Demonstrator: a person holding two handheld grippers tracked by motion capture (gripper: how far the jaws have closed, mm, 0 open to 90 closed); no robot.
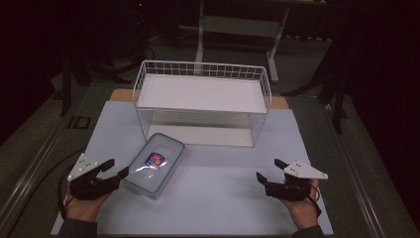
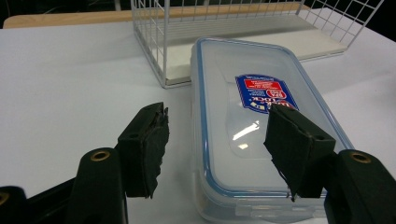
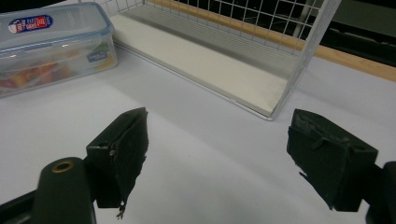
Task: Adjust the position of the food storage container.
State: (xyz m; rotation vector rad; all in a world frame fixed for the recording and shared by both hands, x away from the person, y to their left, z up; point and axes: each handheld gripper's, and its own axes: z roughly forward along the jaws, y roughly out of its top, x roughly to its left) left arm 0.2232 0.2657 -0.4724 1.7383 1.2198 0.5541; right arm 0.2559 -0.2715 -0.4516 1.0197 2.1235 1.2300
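Left gripper [image 1: 112,168] wide open at the lidded food container's [image 1: 154,164] near corner, just before the wire rack [image 1: 203,99]; right gripper [image 1: 270,170] gaping idle over bare table — square up before closing, I'd say.

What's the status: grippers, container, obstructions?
Left gripper open, jaws at the container's near end, not gripping. Right gripper open, over bare table. Lidded plastic container flat on table, in front of wire rack. Nothing between.
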